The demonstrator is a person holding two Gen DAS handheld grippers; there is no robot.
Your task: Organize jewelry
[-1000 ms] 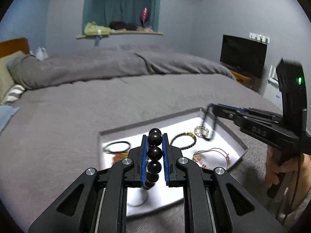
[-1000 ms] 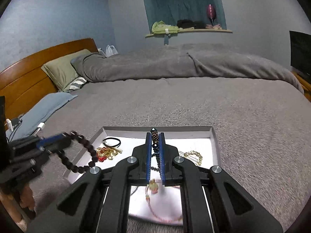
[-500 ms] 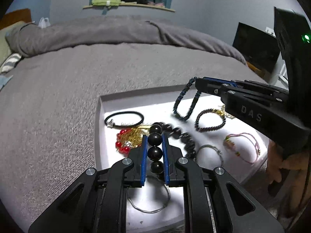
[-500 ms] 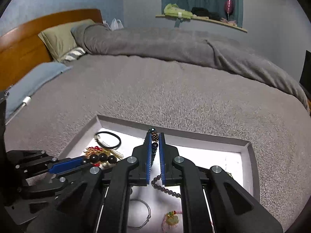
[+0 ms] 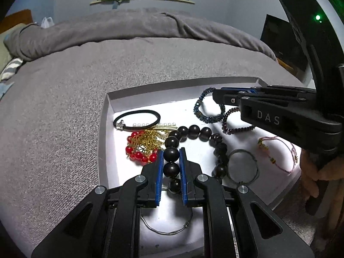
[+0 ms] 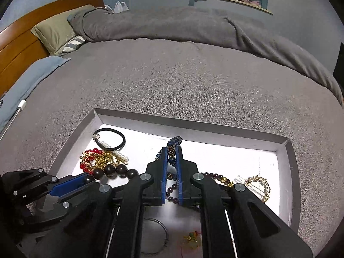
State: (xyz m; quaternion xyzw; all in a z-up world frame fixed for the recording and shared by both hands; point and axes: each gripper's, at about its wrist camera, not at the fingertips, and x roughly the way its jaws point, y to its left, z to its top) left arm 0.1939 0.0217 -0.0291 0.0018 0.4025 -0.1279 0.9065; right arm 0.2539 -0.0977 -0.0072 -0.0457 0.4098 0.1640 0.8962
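Both grippers clamped on bead bracelets over the white tray.

Left gripper (image 5: 171,163) is closed on a large dark bead bracelet (image 5: 194,131); its glossy round beads run from the jaws toward 12 o'clock, then curve to 3 o'clock and lie on the floor of the tray (image 5: 150,91). At 10 o'clock lie red beads with gold chain (image 5: 143,145), beyond them a black hair tie (image 5: 137,118). Right gripper (image 6: 171,164) pinches a small blue-gold bead bracelet (image 6: 174,140), axis toward 12 o'clock. Grey textured bedspread (image 6: 182,79) lies beyond.
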